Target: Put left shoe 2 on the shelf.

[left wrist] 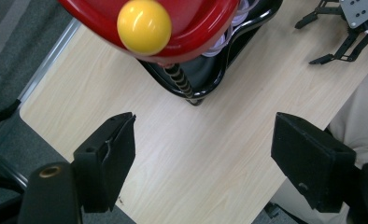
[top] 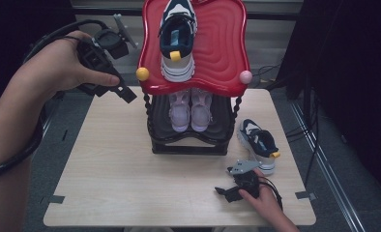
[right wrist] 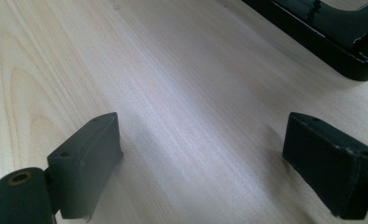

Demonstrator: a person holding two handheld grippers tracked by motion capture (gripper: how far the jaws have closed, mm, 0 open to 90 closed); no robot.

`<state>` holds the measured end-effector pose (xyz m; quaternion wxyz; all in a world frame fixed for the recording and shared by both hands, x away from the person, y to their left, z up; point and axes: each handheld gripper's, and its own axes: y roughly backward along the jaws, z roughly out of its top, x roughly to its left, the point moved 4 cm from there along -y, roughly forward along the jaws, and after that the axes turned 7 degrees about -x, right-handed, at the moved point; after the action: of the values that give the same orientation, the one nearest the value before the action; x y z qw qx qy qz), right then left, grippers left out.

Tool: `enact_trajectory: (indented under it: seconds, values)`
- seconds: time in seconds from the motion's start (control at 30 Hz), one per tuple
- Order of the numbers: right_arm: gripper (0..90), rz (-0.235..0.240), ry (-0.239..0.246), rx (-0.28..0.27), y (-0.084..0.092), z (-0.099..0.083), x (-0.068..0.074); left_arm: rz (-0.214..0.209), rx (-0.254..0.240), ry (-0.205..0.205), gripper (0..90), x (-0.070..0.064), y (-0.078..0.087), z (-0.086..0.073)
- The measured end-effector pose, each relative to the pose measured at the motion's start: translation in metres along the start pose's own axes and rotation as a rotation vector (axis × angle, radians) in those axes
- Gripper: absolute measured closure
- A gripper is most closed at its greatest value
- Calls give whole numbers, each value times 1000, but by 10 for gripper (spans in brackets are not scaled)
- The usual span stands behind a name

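Two-tier shoe rack [top: 188, 145] stands on surface [top: 116, 174], toward far centre. One sneaker [top: 178, 38] lies on rack's top tray [top: 222, 53]. Pair of shoes [top: 191, 110] sits side by side on lower shelf, under tray. Second sneaker [top: 258, 144] lies on surface just right of rack. Right tool [top: 226, 192] rests low on surface, near front edge, just before that sneaker. Left tool [top: 125, 93] hovers left of rack, beside tray's front-left corner ball [top: 142, 74].
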<state>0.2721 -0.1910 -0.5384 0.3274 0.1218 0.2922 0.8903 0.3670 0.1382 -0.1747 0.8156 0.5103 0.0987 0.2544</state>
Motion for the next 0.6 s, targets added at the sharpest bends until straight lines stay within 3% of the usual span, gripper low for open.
enact_trajectory:
  seconds: [0.6]
  values:
    - [108, -1, -1, 3, 0, 0, 0, -35, -24, 60, 223, 7, -43, -46]
